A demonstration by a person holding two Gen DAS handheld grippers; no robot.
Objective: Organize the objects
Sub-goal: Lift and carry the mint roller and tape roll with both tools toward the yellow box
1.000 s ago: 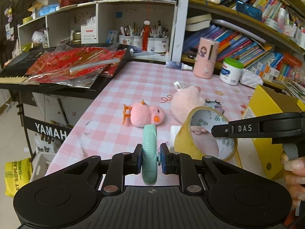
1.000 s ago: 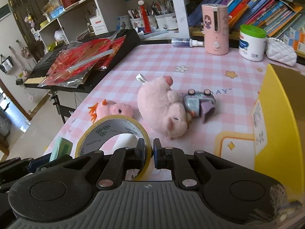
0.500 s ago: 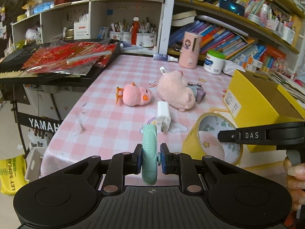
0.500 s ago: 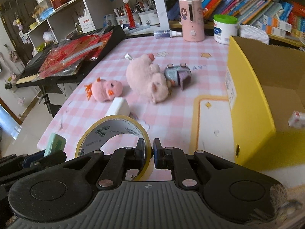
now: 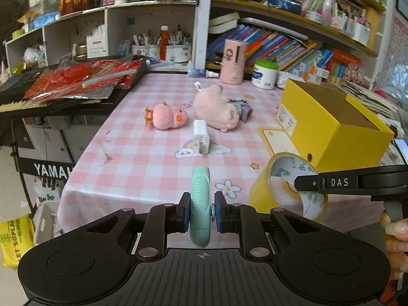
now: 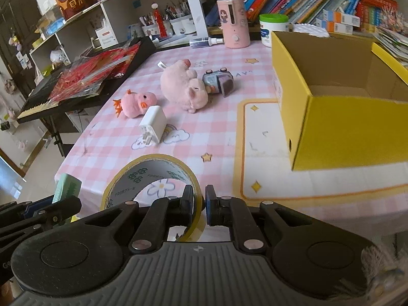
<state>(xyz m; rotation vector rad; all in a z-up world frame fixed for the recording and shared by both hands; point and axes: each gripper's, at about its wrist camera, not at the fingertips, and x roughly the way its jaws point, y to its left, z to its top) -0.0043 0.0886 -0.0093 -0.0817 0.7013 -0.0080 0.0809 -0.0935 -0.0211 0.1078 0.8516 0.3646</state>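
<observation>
My left gripper [image 5: 202, 213] is shut on a mint-green flat object [image 5: 200, 199], held upright over the table's near edge. My right gripper [image 6: 198, 207] is shut on the rim of a yellow tape roll [image 6: 150, 176]; the tape roll [image 5: 288, 182] also shows at the right of the left wrist view. On the pink checked tablecloth [image 6: 216, 137] lie a pink chick plush [image 6: 136, 102], a pink pig plush [image 6: 182, 86], a white charger [image 6: 153, 123] and a small grey-purple toy car [image 6: 219, 81]. An open yellow box [image 6: 339, 107] stands at the right.
A keyboard with red foil packets [image 5: 76, 84] borders the table's left side. At the back stand a pink dispenser [image 6: 233, 23], a white green-lidded jar [image 6: 273, 29] and a spray bottle [image 6: 206, 42], with bookshelves behind. A person's fingers [image 5: 395, 229] hold the right gripper's handle.
Both grippers have drawn back from the toys toward the table's near edge, still holding their objects. The charger and the whole yellow box have come into view.
</observation>
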